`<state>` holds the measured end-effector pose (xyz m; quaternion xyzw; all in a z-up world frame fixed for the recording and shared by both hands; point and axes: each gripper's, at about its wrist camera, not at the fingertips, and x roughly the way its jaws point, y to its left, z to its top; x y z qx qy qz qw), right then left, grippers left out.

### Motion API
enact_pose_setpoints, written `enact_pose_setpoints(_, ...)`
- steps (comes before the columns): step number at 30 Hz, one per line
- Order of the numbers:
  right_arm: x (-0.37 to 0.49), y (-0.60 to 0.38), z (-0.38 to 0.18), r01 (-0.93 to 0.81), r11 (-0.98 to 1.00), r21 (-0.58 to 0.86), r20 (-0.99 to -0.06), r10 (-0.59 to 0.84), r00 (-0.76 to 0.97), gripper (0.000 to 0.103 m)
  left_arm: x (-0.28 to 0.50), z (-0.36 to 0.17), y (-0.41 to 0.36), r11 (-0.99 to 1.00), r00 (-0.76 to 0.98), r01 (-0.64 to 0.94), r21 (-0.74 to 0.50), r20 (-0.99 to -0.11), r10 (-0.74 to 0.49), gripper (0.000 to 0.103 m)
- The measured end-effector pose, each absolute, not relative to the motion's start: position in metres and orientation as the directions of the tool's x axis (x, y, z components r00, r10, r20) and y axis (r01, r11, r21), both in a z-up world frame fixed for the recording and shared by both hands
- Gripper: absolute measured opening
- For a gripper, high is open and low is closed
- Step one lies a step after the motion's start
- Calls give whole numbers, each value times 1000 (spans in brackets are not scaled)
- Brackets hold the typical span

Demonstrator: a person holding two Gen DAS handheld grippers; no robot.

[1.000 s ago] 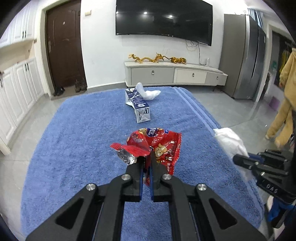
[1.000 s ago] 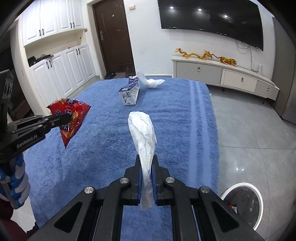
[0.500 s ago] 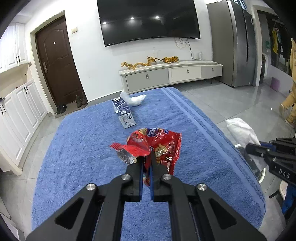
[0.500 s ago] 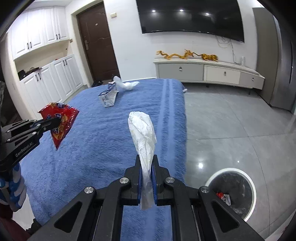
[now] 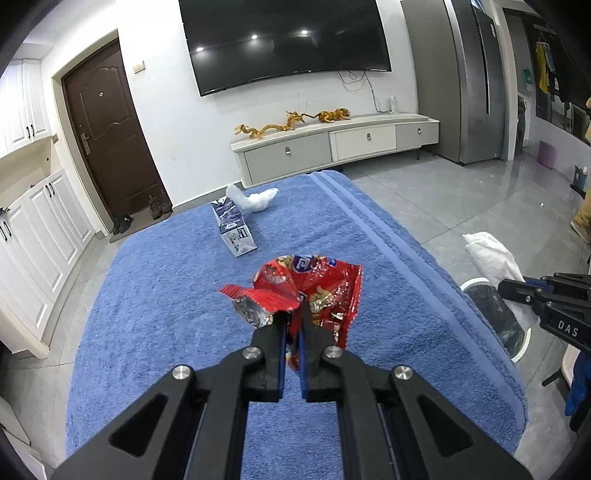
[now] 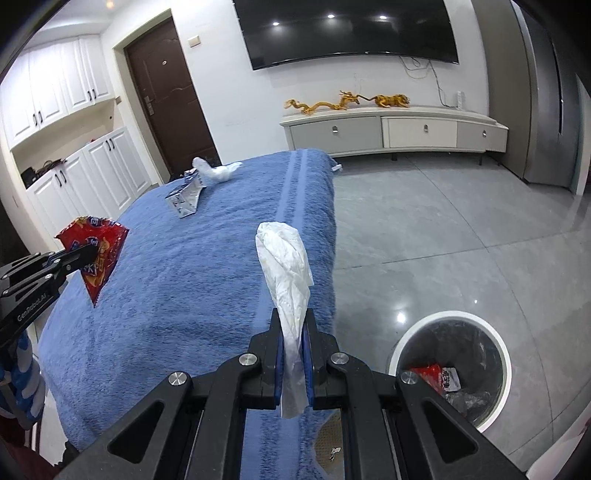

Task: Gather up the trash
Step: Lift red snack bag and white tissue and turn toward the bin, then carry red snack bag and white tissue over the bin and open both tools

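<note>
Bright, even ceiling light glares as spots on the television (image 5: pixel 284 40) and glossy floor (image 6: pixel 443 258), while fisheye bending and dark vignetting crowd every sharp frame's corners.

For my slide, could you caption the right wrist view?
Right claw grips white tissue near open bin.

Left wrist view: camera sits just behind the left hand-held gripper (image 5: pixel 291 325), looks forward and down along its fingers over the blue-covered surface (image 5: pixel 155 295) toward the far wall with the TV (image 5: pixel 284 40) and low cabinet (image 5: pixel 332 147); right hand-held gripper (image 5: pixel 506 286) enters at the right edge. Right wrist view: same mounting on the right hand-held gripper (image 6: pixel 293 328), set further right, near the surface's (image 6: pixel 184 288) right edge, with floor and bin (image 6: pixel 406 339) below right and the left hand-held gripper (image 6: pixel 90 253) at left. Shared: surface, carton (image 5: pixel 233 229) (image 6: pixel 184 197), TV (image 6: pixel 351 33), cabinet (image 6: pixel 399 129), door (image 5: pixel 110 140) (image 6: pixel 170 99), bin (image 5: pixel 471 284).
</note>
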<state>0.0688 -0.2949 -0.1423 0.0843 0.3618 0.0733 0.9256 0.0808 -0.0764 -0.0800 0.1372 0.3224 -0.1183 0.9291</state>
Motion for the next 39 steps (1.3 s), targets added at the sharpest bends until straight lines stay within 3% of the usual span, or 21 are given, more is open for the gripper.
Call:
enact_pose_setpoints(27, 66, -352, -183, 65, 954, 291, -690, 162, 705, 9, 111, -102, -118, 897, 706, 391, 207, -692, -149, 5)
enact_pose_setpoints(39, 46, -418, -201, 232, 920, 315, -711, 67, 700, 9, 126, -111, -208, 792, 552, 605, 86, -762, -338, 5)
